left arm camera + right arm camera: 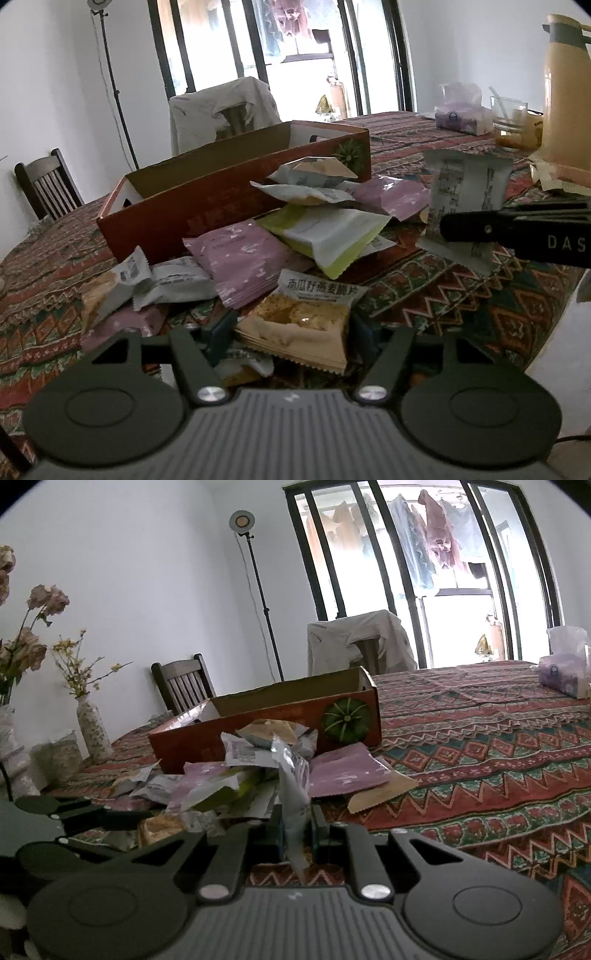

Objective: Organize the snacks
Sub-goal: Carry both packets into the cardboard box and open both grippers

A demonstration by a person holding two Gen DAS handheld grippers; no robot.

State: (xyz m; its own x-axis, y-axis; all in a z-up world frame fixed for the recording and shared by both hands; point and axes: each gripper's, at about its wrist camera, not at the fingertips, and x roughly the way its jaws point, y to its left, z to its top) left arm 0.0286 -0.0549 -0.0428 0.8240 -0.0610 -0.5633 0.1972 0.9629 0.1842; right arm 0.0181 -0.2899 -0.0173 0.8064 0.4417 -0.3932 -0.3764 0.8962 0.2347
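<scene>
A pile of snack packets (295, 229) lies on the patterned tablecloth in front of a long open red cardboard box (229, 184), which also shows in the right wrist view (266, 720). My left gripper (295, 332) is open, its fingers on either side of a beige oat-crisp packet (306, 321) on the table. My right gripper (295, 830) is shut on a white-grey packet (293, 790), held upright on edge; in the left wrist view that packet (465, 192) is lifted at the right of the pile, pinched by the right gripper (454, 227).
A yellow thermos jug (565, 96), a glass cup (511, 122) and a tissue pack (461, 118) stand at the far right. Vases with dried flowers (92, 731) stand at the table's left. Chairs (362, 646) are behind the table.
</scene>
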